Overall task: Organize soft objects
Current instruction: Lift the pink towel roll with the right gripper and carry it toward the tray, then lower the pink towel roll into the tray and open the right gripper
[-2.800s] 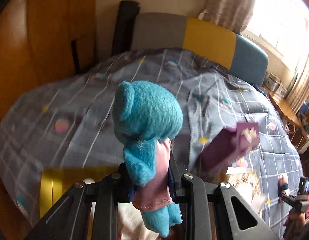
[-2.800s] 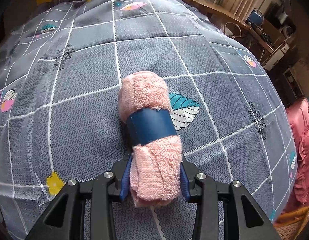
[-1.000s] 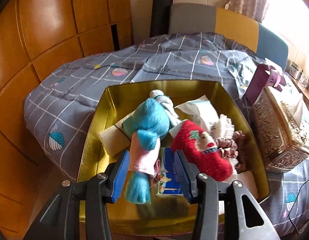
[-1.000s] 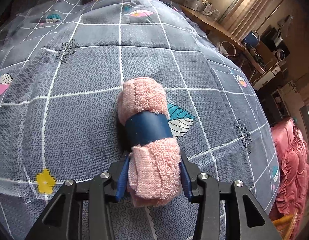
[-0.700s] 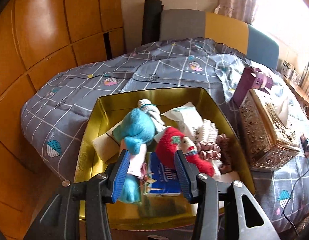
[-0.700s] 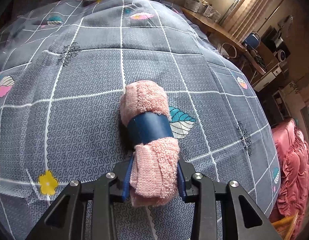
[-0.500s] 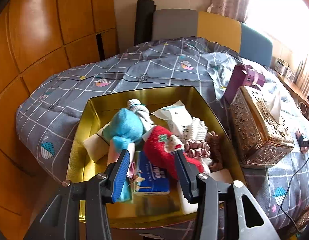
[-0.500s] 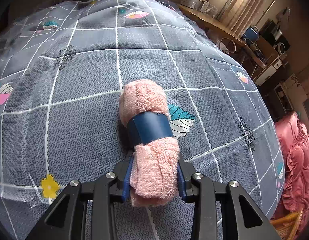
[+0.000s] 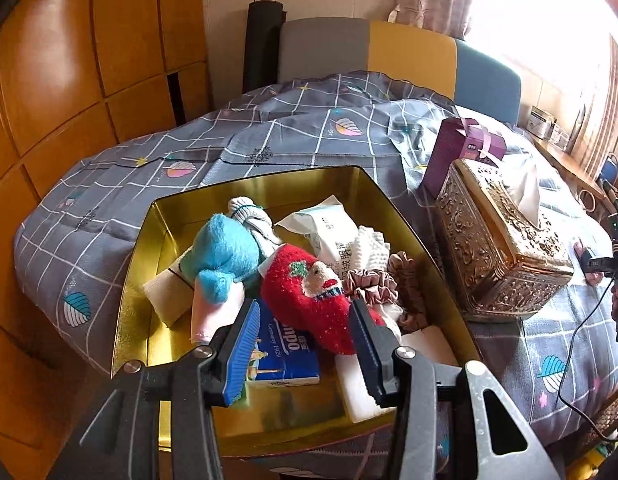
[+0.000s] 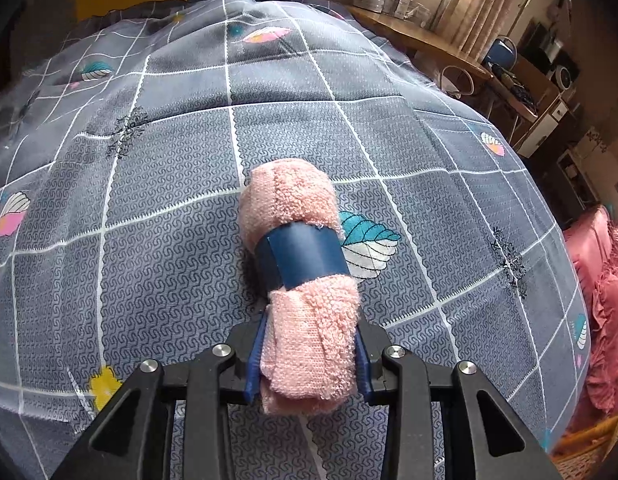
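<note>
In the left wrist view a gold tin box (image 9: 141, 264) sits on the bed. In it lie a blue plush toy (image 9: 225, 256), a red Santa sock (image 9: 313, 300), pink scrunchies (image 9: 371, 282), a tissue pack (image 9: 285, 350) and other soft items. My left gripper (image 9: 303, 344) is open and empty above the box's near side. In the right wrist view my right gripper (image 10: 309, 354) is shut on a rolled pink towel (image 10: 301, 240) with a blue band, held just above the grey checked bedspread (image 10: 149, 200).
An ornate gold tissue box (image 9: 497, 252) and a purple gift box (image 9: 457, 152) stand right of the tin. A wooden wardrobe (image 9: 69, 80) lines the left side. The headboard (image 9: 389, 52) is at the back. A desk with clutter (image 10: 449, 48) flanks the bed.
My left gripper let go of the blue plush toy in the tin box and pulled back and up, open. My right gripper stays shut on the pink towel, barely moved.
</note>
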Available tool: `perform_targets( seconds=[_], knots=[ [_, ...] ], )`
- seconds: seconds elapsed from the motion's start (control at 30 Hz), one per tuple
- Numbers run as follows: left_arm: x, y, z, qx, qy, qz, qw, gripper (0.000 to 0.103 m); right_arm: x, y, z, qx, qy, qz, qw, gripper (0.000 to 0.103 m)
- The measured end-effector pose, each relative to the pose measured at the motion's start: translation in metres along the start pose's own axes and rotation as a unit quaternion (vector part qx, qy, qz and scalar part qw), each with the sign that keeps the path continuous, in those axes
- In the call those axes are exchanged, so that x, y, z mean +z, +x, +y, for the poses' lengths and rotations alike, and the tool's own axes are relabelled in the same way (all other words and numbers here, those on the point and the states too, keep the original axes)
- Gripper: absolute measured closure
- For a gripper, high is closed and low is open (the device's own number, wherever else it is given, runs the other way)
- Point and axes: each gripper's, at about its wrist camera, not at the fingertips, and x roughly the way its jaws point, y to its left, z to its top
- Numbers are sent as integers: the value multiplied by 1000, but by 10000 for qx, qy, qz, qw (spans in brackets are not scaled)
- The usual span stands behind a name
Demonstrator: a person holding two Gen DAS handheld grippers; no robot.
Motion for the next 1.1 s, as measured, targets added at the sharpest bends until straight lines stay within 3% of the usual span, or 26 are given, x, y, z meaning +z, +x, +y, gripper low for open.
perform_targets(
  seconds=[0.2, 0.33, 0.5, 0.67, 0.9, 1.1],
  knots=[
    [-2, 1, 0, -90, 47, -11, 9999, 56, 5, 1, 0, -58, 4, 192, 9998, 67],
    [-3, 0, 0, -138, 52, -32, 9999, 56, 25, -6, 2, 72, 100, 402, 9991, 71],
    [-4, 2, 1, -170, 41, -7, 9998, 56, 68, -45, 32, 362, -65, 2, 9993, 71],
    [-5, 2, 3, -186, 20, 7, 9998, 57, 121, -111, 99, 926, -591, -693, 9915, 71],
    [-8, 4, 7, -177, 15, 69, 9998, 57, 150, -224, 224, 1669, -1854, -1779, 9519, 70],
    [-10, 3, 18, -101, -94, 45, 9999, 57, 96, -284, 312, 2710, -3145, -1987, 8878, 70]
  ],
)
